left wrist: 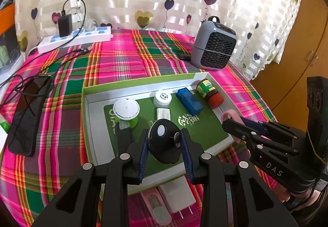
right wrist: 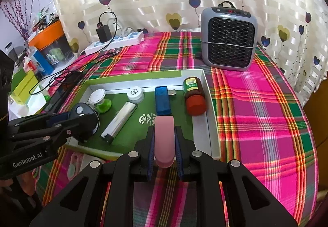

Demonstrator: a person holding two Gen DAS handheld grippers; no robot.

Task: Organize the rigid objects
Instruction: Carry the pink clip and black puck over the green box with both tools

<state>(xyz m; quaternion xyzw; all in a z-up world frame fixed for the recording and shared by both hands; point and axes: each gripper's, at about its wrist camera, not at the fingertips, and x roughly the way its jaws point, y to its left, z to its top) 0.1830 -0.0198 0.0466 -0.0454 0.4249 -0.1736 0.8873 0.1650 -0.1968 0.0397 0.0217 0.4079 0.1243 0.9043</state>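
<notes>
A: We log both tools over the green-rimmed box (left wrist: 141,83). The left gripper (left wrist: 165,145) is clamped on a black round disc (left wrist: 164,140) with a white oval spot, low centre in the left wrist view, above the box's near edge. The right gripper (right wrist: 164,145) pinches a pink flat case (right wrist: 164,138), low centre in the right wrist view, its far end just short of the blue USB stick (right wrist: 162,101).

B: Inside the box we count a white cap on a green base (left wrist: 126,111), a small white jar (left wrist: 163,98), the stick and a brown bottle with a red cap (right wrist: 194,96) lying against the right wall. A silver oblong (right wrist: 120,120) lies diagonally between the disc and the case – nothing else sits between the two grips.

A: Outside it: a white charger (left wrist: 177,194) and a pink clip (left wrist: 155,206) at the bottom of the left view, just beyond the near wall. A dark phone (left wrist: 26,116) under tangled cable at left, a white power strip (left wrist: 75,39) upper left, a grey fan heater (right wrist: 228,36) upper right – all on the plaid cloth (right wrist: 256,103).

B: Writing we can read: "DAS" on the right tool's arm in the left view, "GenRobot.AI" on the left tool's arm in the right view. The bottle's yellow-green label carries a barcode; its digits are too small for us.
</notes>
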